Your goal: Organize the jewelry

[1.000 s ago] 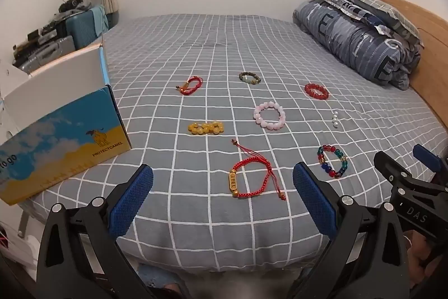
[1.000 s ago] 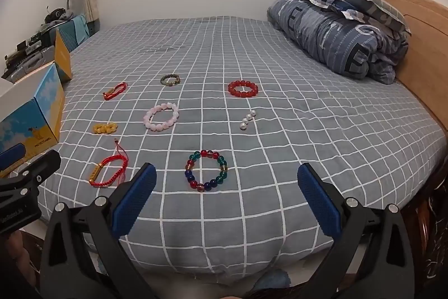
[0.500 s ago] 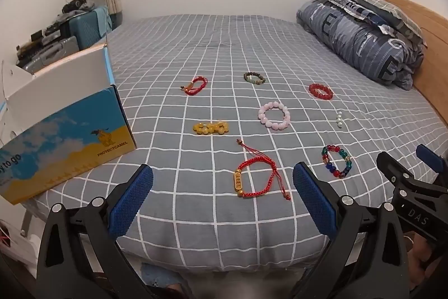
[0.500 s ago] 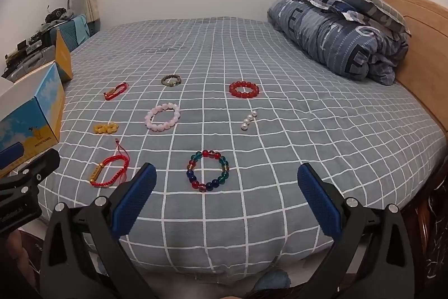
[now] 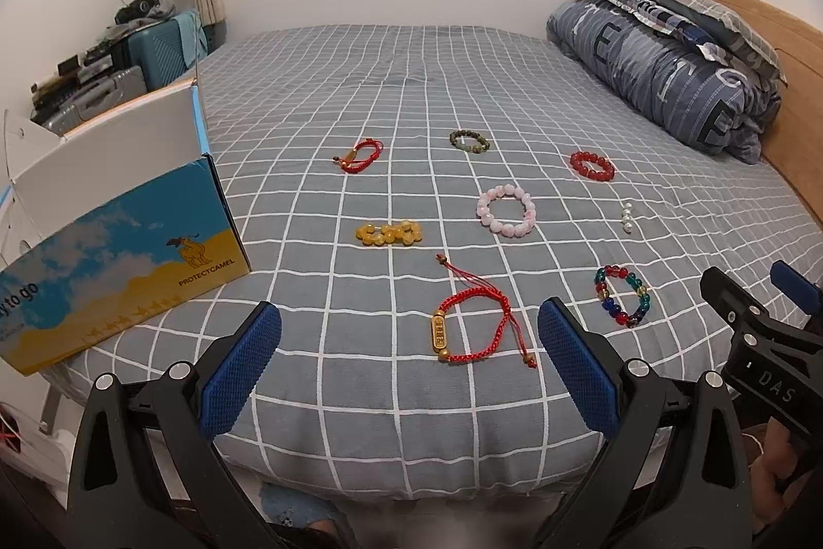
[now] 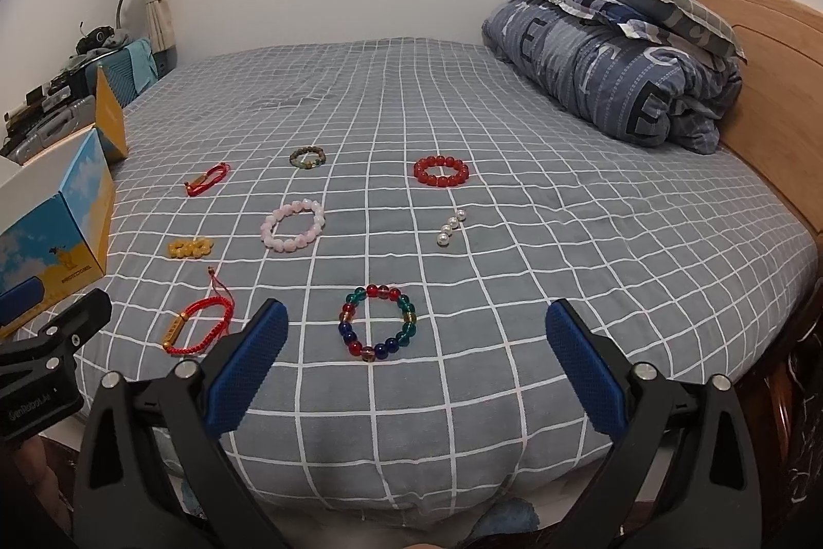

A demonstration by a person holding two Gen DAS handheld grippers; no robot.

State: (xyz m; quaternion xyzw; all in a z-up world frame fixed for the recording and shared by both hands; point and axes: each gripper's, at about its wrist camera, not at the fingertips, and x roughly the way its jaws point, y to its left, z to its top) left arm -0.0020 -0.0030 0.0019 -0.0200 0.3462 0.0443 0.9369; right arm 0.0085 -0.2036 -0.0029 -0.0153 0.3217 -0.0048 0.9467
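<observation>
Left gripper (image 5: 409, 361): both blue fingers spread wide, nothing between them; it hangs over the near edge of the bed, apart from every bracelet.
Right gripper (image 6: 416, 361): fingers also spread wide and holding nothing, over the same near edge, to the right of the left one.
Bed (image 5: 411, 96): grey cover with white grid; all the jewelry lies on it.
Red cord bracelet with gold tube (image 5: 476, 325): closest to the left gripper, lying flat, its loose cords stretched out.
Multicolour bead bracelet (image 6: 378, 322): just ahead of the right gripper, between the lines of its two fingers.
Yellow bead bracelet (image 5: 389, 233): folded flat, behind the red cord one.
Pink bead bracelet (image 5: 505, 210): round, in the middle of the group.
Pearl beads (image 6: 451, 228): short row, right of the pink one.
Red bead bracelet (image 6: 441, 171): far right of the back row.
Dark green bead bracelet (image 5: 468, 141): back row, middle.
Small red cord bracelet (image 5: 358, 155): back row, left.
Box (image 5: 118, 261): blue and yellow, lid up, at the left edge of the bed.
Folded quilt (image 6: 612, 81): by the wooden headboard, well apart from the jewelry.
</observation>
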